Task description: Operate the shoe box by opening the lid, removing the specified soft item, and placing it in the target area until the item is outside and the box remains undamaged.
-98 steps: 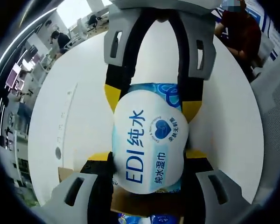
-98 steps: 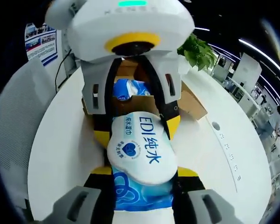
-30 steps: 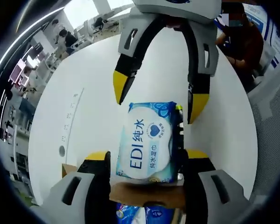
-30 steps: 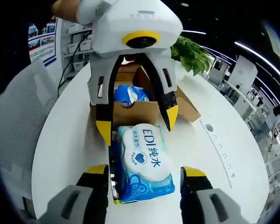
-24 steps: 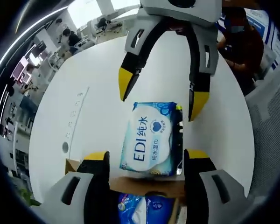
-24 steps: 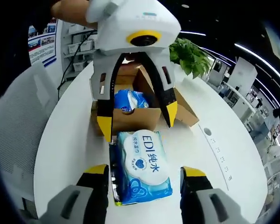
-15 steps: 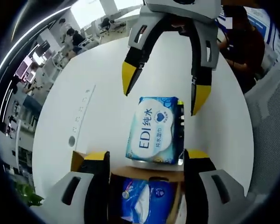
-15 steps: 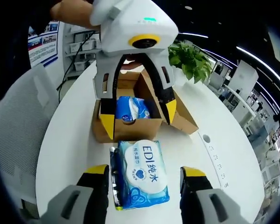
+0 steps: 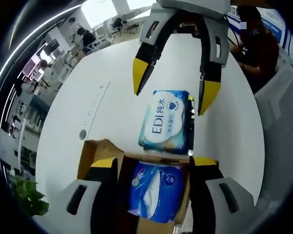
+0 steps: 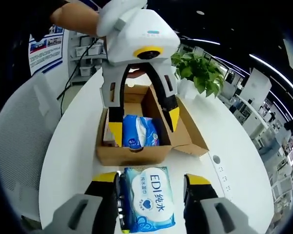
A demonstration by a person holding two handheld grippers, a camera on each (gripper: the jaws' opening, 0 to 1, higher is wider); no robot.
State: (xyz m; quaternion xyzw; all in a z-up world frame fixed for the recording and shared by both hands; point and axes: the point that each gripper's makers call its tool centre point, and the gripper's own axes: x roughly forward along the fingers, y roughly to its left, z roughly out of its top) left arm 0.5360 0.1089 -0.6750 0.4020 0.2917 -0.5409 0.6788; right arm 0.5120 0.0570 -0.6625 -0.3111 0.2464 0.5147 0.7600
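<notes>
Wipes pack point(image 10: 147, 198) lying flat on white table point(image 10: 71, 146), just beside open shoe box point(image 10: 136, 152). Left gripper point(image 10: 142, 118) and right gripper point(image 9: 175, 87) both wide open, empty, now lifting away from pack.

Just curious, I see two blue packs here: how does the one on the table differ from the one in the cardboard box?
The wipes pack on the table lies flat, pale blue, with a white label reading EDI. The pack in the box is darker blue, crumpled, and sits inside the open cardboard box. Both are soft blue-and-white packets, and neither is gripped.
</notes>
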